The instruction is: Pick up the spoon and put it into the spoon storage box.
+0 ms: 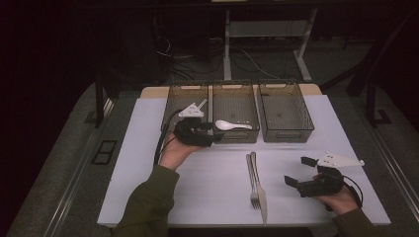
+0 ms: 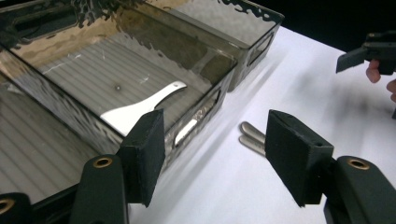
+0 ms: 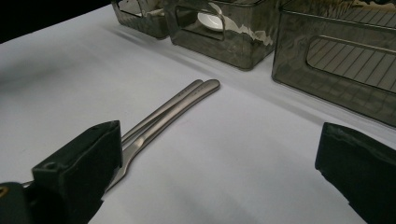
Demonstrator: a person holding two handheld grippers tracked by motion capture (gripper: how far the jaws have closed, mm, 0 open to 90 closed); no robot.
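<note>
A white spoon [image 1: 232, 125] is seen lying in the middle bin [image 1: 235, 104] of three smoky bins set in a row at the far side of the bench [image 1: 148, 163], its bowl to the left and its handle pointing right. In the left claw view the spoon [image 2: 140, 106] is seen through the bin's clear wall, flat on the ribbed floor. The left claw [image 1: 207, 129] is held at the near left corner of that bin, just beside the spoon's bowl; its jaws stand apart with nothing between the pads, and the spoon is not gripped. The left bin [image 1: 184, 101] lies behind that claw and the right bin [image 1: 285, 111] stands just beside the middle one.

Nearer, at the bench's middle, a fork [image 1: 252, 180] and a knife [image 1: 260, 190] lie side by side and touching, handles pointing far. The right claw [image 1: 300, 171] is held well to the right of them, near the bench's near right corner, its jaws wide apart and empty. In the right claw view the fork [image 3: 154, 133] and knife [image 3: 163, 109] are seen beside its left pad.
</note>
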